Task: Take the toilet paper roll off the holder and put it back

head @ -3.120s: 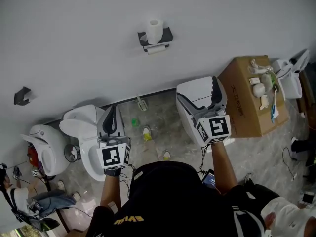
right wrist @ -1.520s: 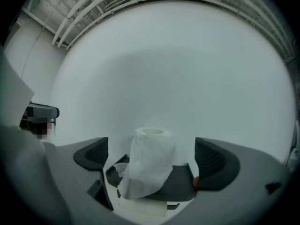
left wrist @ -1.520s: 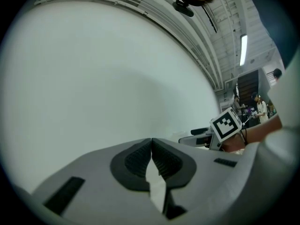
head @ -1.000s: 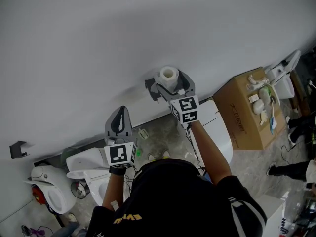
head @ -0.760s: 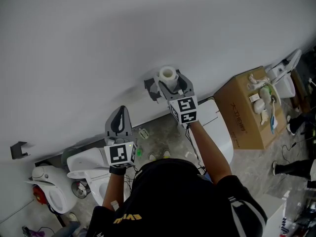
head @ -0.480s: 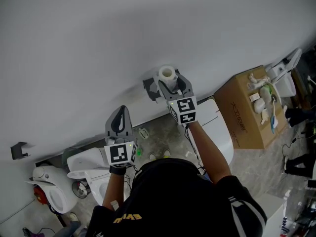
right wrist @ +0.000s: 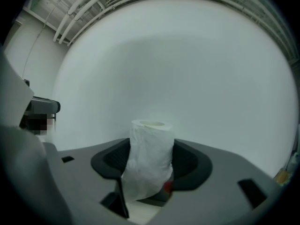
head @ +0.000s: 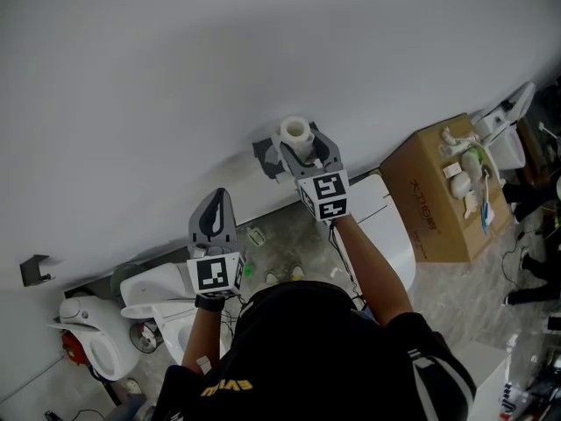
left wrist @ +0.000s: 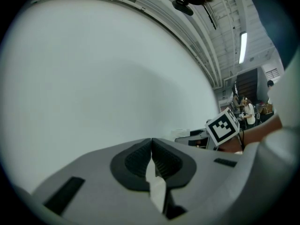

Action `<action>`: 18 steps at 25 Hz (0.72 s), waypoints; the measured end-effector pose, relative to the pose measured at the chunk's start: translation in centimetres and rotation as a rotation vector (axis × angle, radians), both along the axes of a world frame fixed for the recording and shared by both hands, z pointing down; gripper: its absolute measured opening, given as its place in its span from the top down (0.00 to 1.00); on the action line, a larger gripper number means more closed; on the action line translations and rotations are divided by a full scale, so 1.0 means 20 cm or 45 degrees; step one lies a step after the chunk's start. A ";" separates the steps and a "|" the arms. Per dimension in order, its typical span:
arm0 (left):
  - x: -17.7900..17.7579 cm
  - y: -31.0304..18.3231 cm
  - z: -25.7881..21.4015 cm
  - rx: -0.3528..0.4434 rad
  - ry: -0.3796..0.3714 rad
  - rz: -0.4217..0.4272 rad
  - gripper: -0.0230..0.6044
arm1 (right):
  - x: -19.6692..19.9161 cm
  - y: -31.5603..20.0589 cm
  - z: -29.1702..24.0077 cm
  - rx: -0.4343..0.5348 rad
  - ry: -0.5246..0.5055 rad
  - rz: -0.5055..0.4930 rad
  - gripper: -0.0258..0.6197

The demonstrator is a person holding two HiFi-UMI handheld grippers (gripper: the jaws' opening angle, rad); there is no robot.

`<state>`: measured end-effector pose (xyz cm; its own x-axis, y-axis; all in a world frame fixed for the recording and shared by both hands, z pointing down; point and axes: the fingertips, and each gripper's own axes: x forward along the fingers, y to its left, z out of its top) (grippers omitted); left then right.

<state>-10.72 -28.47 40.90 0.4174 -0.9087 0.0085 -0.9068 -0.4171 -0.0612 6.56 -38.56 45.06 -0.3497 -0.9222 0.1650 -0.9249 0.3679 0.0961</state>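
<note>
A white toilet paper roll (head: 295,132) stands upright on a dark wall holder (head: 266,161) against the pale wall. My right gripper (head: 303,146) reaches up to it with one jaw on each side. In the right gripper view the dark pads press both sides of the roll (right wrist: 150,153), so the right gripper (right wrist: 151,149) is shut on it. A loose sheet hangs down in front of the roll. My left gripper (head: 216,196) is held lower and to the left, near the wall, jaws together and empty. In the left gripper view its pads (left wrist: 140,161) meet.
A cardboard box (head: 443,187) with small items on top stands at the right. White toilets (head: 158,296) sit on the floor below the left gripper, and another (head: 390,235) lies under my right arm. A small black bracket (head: 33,270) is on the wall at far left.
The right gripper's jaws, wide around the roll a second ago, have closed onto its sides. The left gripper has stayed in place.
</note>
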 end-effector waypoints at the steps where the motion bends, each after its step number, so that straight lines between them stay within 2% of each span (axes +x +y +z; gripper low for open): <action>1: 0.00 0.00 0.00 0.000 -0.002 0.000 0.94 | 0.00 0.00 0.00 -0.002 0.000 0.002 0.57; 11: -0.04 0.02 -0.01 0.006 -0.008 -0.011 0.94 | 0.01 -0.01 -0.02 -0.027 0.021 0.012 0.57; 18: -0.07 0.01 -0.03 0.012 -0.011 -0.024 0.94 | 0.02 -0.01 -0.17 -0.003 -0.003 0.012 0.57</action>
